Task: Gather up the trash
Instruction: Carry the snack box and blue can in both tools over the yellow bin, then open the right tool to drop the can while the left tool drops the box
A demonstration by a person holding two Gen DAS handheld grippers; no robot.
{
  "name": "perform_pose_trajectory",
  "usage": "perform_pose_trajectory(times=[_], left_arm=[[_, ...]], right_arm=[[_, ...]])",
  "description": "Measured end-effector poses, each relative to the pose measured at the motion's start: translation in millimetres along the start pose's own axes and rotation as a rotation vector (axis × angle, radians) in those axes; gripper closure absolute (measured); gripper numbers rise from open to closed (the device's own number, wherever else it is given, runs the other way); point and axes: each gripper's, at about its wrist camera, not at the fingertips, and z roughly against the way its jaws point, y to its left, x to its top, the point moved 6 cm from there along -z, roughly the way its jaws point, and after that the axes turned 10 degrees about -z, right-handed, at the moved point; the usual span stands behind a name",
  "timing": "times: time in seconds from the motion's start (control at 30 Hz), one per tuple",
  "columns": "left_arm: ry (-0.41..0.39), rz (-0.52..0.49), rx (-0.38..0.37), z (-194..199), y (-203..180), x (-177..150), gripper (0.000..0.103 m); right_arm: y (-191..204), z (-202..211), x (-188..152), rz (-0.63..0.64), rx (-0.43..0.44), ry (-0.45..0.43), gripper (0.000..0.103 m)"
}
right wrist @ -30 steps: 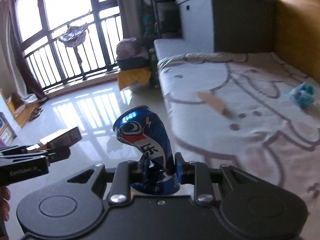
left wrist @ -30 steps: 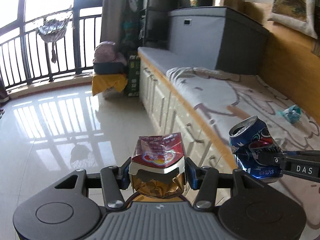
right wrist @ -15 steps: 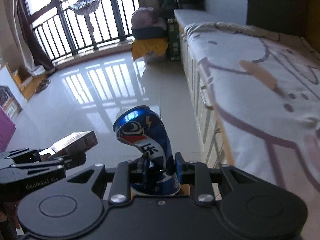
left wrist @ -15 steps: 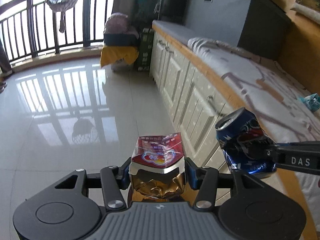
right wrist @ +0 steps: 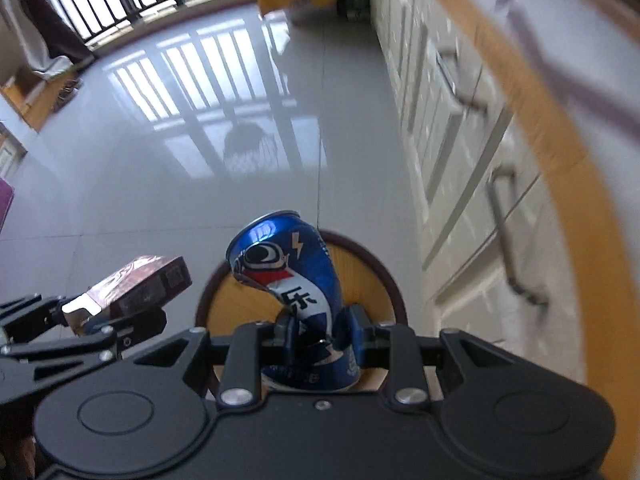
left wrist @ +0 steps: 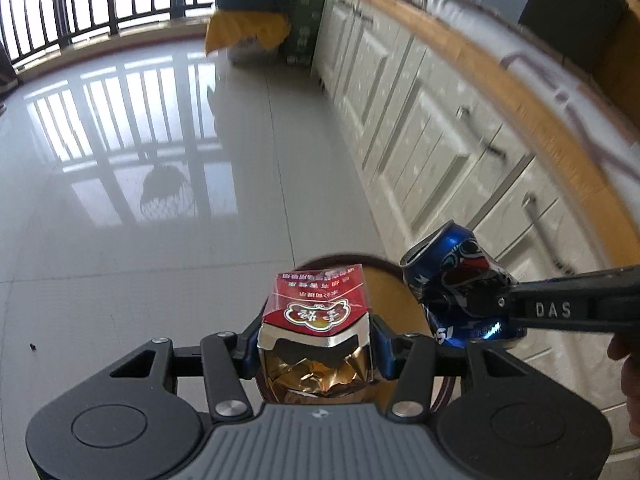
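A: Glossy floor tiles [right wrist: 168,184] run beside the white cabinets [left wrist: 440,152]; a round bin [right wrist: 362,276] sits directly below both grippers.

B: Left hand-held gripper [left wrist: 316,344] clamps the red carton [left wrist: 316,312], right hand-held gripper [right wrist: 320,332] pinches the dented can [right wrist: 292,276], its long axis upright.

A: Nearer?

B: Both hang over its rim. A second ago they faced the bed, no bin visible.

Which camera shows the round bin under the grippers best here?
The right wrist view. The round wooden bin with the dark brown rim shows most of its rim arc and pale inside around the crushed blue can. The left wrist view shows only slivers of the bin behind the red box.
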Motion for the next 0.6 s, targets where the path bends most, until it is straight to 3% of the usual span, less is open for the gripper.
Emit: perform_pose_trajectory(times=[0.3, 0.6], left_arm=[[0.117, -0.002, -0.018, -50, -2, -17, 0.050], [0.158, -0.002, -0.009, -66, 4, -28, 0.050]], right_arm=[[-10, -48, -5, -0.033, -0.021, 0.117, 0.075], [-6, -86, -19, -0.162, 0.106, 0.268, 0.073]])
